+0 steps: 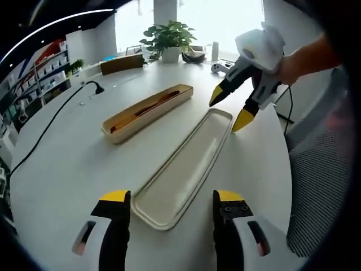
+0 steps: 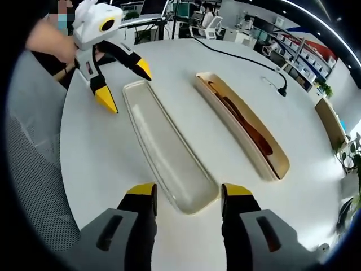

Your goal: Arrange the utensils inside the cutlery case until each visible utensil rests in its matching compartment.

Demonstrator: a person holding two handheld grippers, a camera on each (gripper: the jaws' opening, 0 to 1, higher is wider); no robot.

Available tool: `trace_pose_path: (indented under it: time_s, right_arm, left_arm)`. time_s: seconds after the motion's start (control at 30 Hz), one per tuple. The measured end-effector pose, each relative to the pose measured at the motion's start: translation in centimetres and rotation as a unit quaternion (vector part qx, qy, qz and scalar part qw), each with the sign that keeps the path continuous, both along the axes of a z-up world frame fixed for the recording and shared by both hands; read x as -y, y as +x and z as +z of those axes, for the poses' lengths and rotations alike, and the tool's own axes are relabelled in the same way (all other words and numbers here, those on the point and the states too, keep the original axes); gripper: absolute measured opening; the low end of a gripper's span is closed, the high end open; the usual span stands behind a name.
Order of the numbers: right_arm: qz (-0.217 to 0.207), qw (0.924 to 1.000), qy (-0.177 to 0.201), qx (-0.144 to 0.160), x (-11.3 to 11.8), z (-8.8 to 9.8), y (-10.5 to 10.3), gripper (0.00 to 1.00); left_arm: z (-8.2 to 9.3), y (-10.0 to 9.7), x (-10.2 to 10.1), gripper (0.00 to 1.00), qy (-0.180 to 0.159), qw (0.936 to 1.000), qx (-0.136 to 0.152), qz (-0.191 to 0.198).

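The long beige cutlery case base [image 1: 148,113], a shallow plastic-looking tray, lies ahead and to the left of the left gripper [image 1: 172,204], and ahead and to the right of the right gripper [image 2: 188,199]. Inside it rest slim dark brown utensils [image 2: 243,125], seemingly wooden; their exact kind is too small to tell. They should be light, stiff and a little slick, best pinched across the middle of the handle. The case itself looks light and likely to slide on the smooth top if nudged, so steadying one end would help. The matching flat beige lid [image 1: 186,166] lies open side up, one end between the left gripper's spread, empty jaws and the other end just before the right gripper, also wide and empty. All sit on a round white surface [image 1: 67,169]. No readable writing or brand shows on case, lid or utensils.
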State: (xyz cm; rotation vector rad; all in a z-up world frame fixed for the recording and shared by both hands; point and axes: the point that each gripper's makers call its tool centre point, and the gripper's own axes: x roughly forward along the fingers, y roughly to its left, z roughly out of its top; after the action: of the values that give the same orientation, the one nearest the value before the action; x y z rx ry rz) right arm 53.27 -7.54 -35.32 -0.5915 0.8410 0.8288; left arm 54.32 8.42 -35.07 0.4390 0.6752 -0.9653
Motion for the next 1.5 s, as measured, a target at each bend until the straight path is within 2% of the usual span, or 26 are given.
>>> trace_pose_path:
  time_s: [0.17,0.2,0.23,0.27,0.33,0.37,0.4,0.53,0.6,0.97,1.03,1.1,1.17,1.23,1.3,1.5]
  right_arm:
    - [0.004,0.9999,0.006,-0.012,-0.3,0.0,0.0,0.45]
    - [0.012,0.9999,-0.004,-0.008,-0.3,0.1,0.1,0.47]
    - [0.022,0.9997,0.003,-0.004,-0.7,0.5,0.1,0.5]
    - [0.036,0.9988,0.033,0.006,-1.7,1.0,0.2,0.53]
    - [0.033,0.999,0.03,-0.005,-1.7,0.8,0.3,0.57]
    - [0.036,0.9991,0.02,-0.009,-1.6,0.6,0.5,0.56]
    - [0.048,0.9988,-0.002,0.002,-1.1,0.4,0.9,0.52]
    - [0.042,0.9987,0.005,-0.029,-1.2,-0.1,0.9,0.48]
    - [0.045,0.9986,0.004,-0.029,-1.3,-0.1,0.9,0.42]
    - [0.057,0.998,0.011,-0.025,-1.6,-0.2,0.8,0.43]
    - [0.063,0.9974,0.022,-0.025,-2.0,-0.3,0.4,0.43]
    - [0.063,0.9967,0.03,-0.041,-2.7,-0.4,-0.5,0.42]
    - [0.058,0.9974,0.028,-0.032,-2.7,-0.4,-0.3,0.42]
    - [0.038,0.9976,0.037,-0.043,-2.7,-0.5,-0.6,0.43]
    - [0.042,0.9976,0.036,-0.04,-2.8,-0.5,-0.6,0.43]
    - [0.044,0.9963,0.027,-0.069,-2.8,-0.5,-1.0,0.43]
  left_arm:
    - [-0.3,0.0,0.1,0.6,0.008,0.9999,-0.004,-0.007]
    - [-0.3,0.1,0.1,0.6,0.007,1.0,-0.004,-0.006]
    - [-0.4,0.1,0.1,0.6,0.007,0.9999,-0.004,-0.006]
    - [-0.3,0.2,0.2,0.59,0.009,0.9999,-0.002,-0.007]
    - [-0.2,0.2,0.3,0.59,0.006,0.9999,-0.002,-0.008]
    - [-0.2,0.2,0.3,0.59,0.006,0.9999,-0.002,-0.009]
    - [-0.3,0.2,0.2,0.58,0.011,0.9998,0.0,-0.014]
    - [-0.3,0.3,0.1,0.56,0.01,0.9999,-0.005,-0.005]
    - [-0.4,0.3,0.1,0.56,0.008,0.9999,-0.012,0.003]
    - [-0.2,-0.1,0.4,0.51,0.005,0.9999,-0.002,-0.01]
    - [-0.2,-0.1,0.5,0.49,0.0,0.9999,0.002,-0.011]
    - [-0.1,-0.1,0.6,0.5,-0.001,0.9998,0.01,-0.015]
    - [-0.1,0.0,0.7,0.5,0.0,0.9999,0.009,-0.014]
    - [-0.1,-0.2,0.8,0.5,-0.001,0.9997,0.012,-0.021]
    - [0.0,-0.3,0.9,0.49,0.001,0.9995,0.016,-0.029]
    - [0.0,-1.0,0.7,0.48,-0.004,0.999,0.02,-0.039]
